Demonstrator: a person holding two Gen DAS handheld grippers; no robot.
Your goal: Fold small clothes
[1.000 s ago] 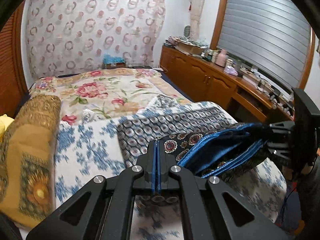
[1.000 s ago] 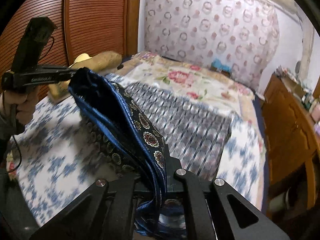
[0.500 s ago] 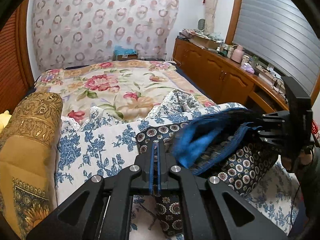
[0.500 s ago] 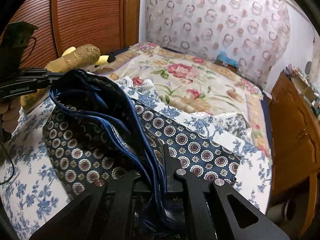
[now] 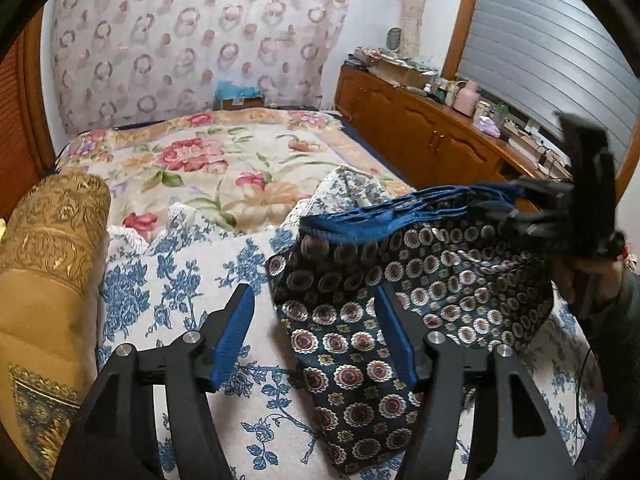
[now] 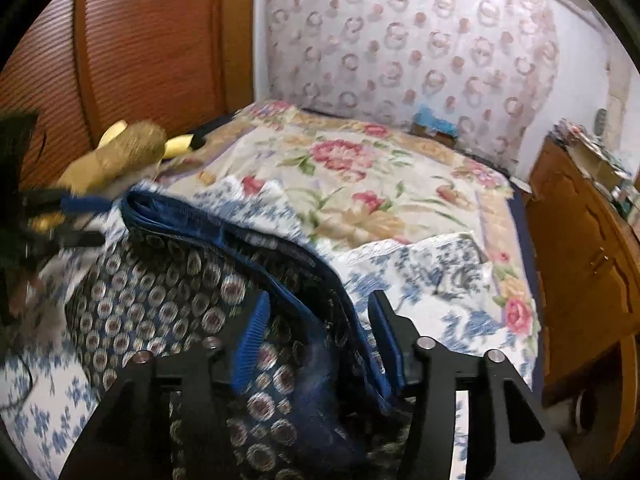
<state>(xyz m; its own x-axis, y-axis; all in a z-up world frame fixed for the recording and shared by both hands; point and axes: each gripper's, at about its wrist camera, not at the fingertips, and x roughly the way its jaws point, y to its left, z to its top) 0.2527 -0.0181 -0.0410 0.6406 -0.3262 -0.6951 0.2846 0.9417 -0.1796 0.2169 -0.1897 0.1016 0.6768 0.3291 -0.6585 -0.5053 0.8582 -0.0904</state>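
Observation:
A dark navy garment point(image 5: 400, 288) with round medallions and a blue waistband point(image 5: 380, 224) lies on the bed's blue-flowered sheet point(image 5: 180, 280). My left gripper point(image 5: 314, 320) hangs over its near left corner. Its jaws are opening, and the cloth lies loose between the blue pads point(image 5: 236, 332), which do not press on it. My right gripper point(image 6: 318, 332) is at the garment's point(image 6: 160, 300) other end, its jaws also opening. The waistband point(image 6: 224, 232) is draped slack between its fingers. Each view shows the other gripper only as a blur at its edge.
A gold bolster point(image 5: 48, 260) lies along the bed's left side. Beyond the sheet is a floral bedspread point(image 5: 208, 168). A wooden cabinet point(image 5: 420, 136) with clutter on top runs along the bed's right side. A ribbed wooden door point(image 6: 140, 60) stands behind the bolster.
Both grippers were shut on the garment's blue edge and now stand open. The garment, held up and stretched between them before, has come down onto the sheet. Both hands moved across the bed.

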